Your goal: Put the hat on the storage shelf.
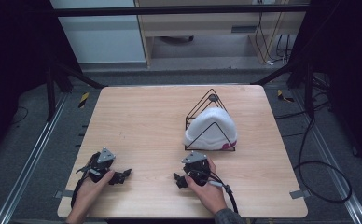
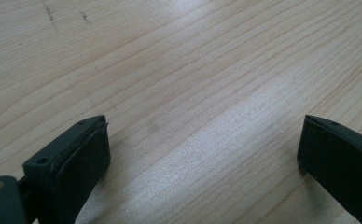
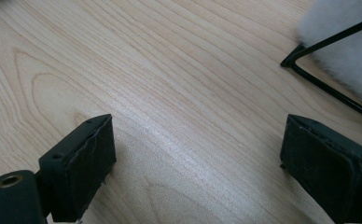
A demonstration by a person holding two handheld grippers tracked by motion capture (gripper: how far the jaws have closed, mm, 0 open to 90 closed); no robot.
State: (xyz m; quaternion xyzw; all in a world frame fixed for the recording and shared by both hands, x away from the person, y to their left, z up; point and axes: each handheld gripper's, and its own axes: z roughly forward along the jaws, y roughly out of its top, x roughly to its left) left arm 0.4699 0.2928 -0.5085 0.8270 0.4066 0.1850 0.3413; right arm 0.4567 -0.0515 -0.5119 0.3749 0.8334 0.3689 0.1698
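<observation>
A black wire rack shaped like a triangle stands on the wooden table, right of centre. A white fluffy item with a pink mark at its lower right sits inside the rack. My left gripper rests on the table near the front left, held by a hand, jaws wide apart and empty. My right gripper lies near the front centre, just in front of the rack, also open and empty. The rack's corner and white fluff appear at the upper right of the right gripper view.
Cables lie on the floor to the right of the table. Metal rails run along both sides. A shelf unit stands behind the table.
</observation>
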